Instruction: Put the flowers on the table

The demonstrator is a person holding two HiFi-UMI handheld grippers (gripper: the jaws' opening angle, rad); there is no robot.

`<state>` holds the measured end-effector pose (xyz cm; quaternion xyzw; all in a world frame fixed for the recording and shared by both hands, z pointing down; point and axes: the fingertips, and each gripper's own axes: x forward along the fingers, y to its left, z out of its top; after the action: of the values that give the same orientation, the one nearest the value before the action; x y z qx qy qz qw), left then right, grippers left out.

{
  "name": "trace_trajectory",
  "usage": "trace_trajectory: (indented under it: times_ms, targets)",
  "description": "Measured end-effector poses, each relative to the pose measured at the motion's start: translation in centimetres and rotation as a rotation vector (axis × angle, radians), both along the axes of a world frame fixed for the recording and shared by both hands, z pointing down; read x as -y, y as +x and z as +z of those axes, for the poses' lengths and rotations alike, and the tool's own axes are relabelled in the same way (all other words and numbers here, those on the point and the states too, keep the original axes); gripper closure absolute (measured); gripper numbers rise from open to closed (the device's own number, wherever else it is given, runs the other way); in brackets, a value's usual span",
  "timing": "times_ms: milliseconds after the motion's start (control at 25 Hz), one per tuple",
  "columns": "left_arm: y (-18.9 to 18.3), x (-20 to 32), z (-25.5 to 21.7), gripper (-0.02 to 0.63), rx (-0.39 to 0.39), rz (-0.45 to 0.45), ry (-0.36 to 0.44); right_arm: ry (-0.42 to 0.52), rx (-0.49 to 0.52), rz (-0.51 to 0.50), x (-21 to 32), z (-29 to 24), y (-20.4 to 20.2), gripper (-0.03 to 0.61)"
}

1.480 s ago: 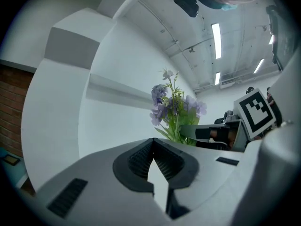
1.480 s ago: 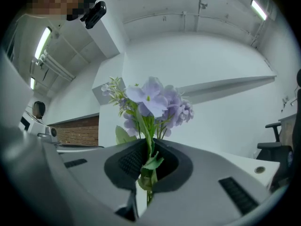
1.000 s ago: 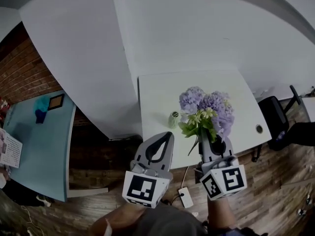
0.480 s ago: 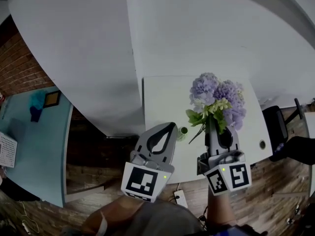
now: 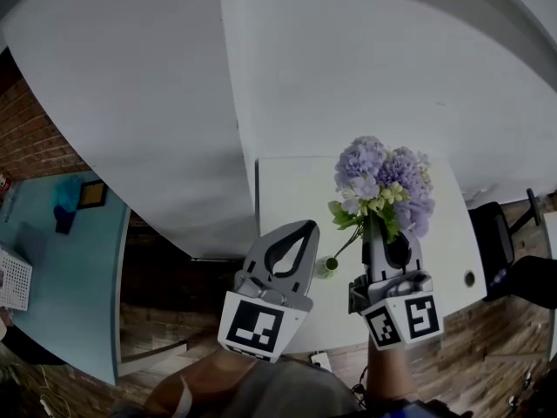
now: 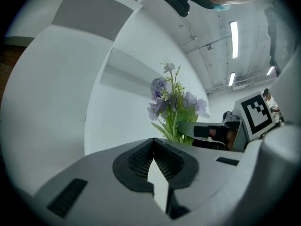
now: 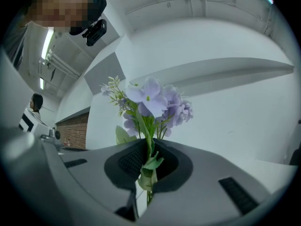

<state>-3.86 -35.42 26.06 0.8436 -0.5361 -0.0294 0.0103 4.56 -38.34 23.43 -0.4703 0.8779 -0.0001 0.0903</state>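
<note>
Bunch of purple flowers (image 5: 383, 185) is seen clamped by its green stems in the closed jaws of the right gripper (image 5: 376, 226), blooms held upright above the right half of the white bench (image 5: 287, 190) and not yet set down. The left gripper (image 5: 308, 226), at 9 o'clock of the right one, is shown with jaws shut on nothing.

Compared with a second earlier, both grippers have been carried forward over the bench's near edge. The small green object (image 5: 327, 266) on the bench, formerly well ahead of the jaws, is now found between the two grippers.

The bench is set against a plain white wall (image 5: 348, 59). A black chair (image 5: 492, 233) is seen at 3 o'clock of it, a pale blue table (image 5: 70, 268) and brick wall (image 5: 35, 138) at 9 o'clock, with wood flooring (image 5: 487, 338) below.
</note>
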Motion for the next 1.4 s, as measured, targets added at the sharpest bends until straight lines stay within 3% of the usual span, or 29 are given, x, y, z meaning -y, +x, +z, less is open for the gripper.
trace_trajectory:
  times_ms: [480, 920, 1400]
  targets:
    - [-1.2, 1.1, 3.8, 0.606, -0.035, 0.003, -0.091, -0.106, -0.006, 0.008, 1.8, 5.9, -0.4, 0.555]
    - [-1.0, 0.0, 8.0, 0.606, -0.030, 0.028, -0.150, -0.099, -0.017, -0.001, 0.4, 9.9, -0.3, 0.554]
    - [0.8, 0.0, 9.4, 0.606, -0.037, 0.011, -0.214, -0.104, -0.046, -0.067, 0.2, 12.1, 0.5, 0.554]
